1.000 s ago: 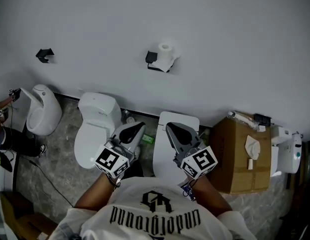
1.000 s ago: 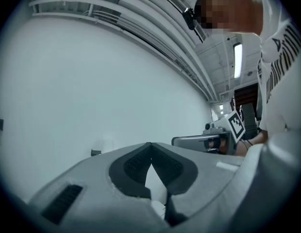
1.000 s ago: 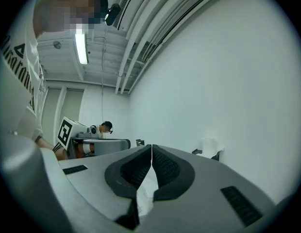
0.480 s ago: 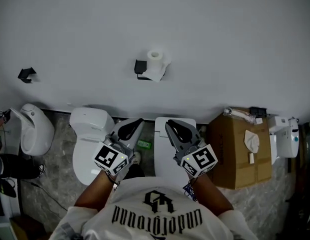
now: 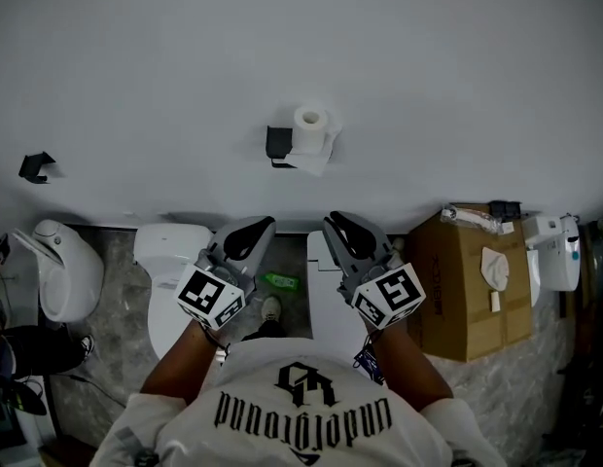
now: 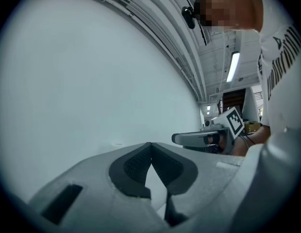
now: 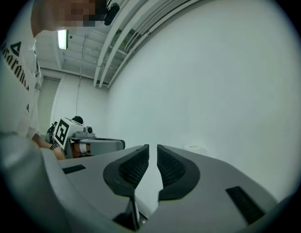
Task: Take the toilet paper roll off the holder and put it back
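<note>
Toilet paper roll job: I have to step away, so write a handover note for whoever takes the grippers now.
Left gripper: shut, empty, held low, short of the wall.
Right gripper: shut, empty, beside it.
Toilet paper roll: on its black holder on the wall, beyond both grippers.
Done: nothing yet.
Left: take the roll off, put it back.
</note>
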The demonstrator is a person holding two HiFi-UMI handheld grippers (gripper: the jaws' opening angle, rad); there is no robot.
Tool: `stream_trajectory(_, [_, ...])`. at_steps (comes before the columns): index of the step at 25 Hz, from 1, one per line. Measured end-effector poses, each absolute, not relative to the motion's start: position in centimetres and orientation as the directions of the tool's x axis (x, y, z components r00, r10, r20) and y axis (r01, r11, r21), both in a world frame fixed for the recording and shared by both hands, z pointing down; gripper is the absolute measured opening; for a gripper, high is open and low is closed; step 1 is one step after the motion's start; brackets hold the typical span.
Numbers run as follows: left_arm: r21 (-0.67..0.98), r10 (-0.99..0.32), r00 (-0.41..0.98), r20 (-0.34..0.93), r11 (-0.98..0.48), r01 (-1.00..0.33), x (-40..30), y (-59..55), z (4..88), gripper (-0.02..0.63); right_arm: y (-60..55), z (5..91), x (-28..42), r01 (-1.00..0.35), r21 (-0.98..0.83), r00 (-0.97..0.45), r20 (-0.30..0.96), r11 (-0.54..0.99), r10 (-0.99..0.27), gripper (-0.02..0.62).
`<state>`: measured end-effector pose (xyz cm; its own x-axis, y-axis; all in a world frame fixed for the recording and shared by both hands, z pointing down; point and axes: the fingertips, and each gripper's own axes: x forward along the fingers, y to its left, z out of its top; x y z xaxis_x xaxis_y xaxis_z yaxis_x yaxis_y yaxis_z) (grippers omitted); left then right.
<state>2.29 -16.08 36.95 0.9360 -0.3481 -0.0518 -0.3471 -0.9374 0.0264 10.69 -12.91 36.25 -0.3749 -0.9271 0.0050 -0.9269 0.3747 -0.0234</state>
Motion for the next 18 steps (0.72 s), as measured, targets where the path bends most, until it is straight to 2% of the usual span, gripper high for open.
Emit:
stream_trajectory(7, [0.023, -0.312, 0.949, -0.041, -0.950, -0.311, 1.6, -20.6, 36.7, 0.014, -17.1, 36.3, 10.7, -0.949, -0.038, -0.313, 0.006, 0.313, -0.950, 0.056])
stream_trajectory(18, [-0.009, -0.221, 0.974, -0.048, -0.975, -0.222, 3.1, -25.2, 35.9, 0.014, -22.6, 37.0, 12.1, -0.979, -0.037, -0.204, 0.033, 0.203, -0.978, 0.187])
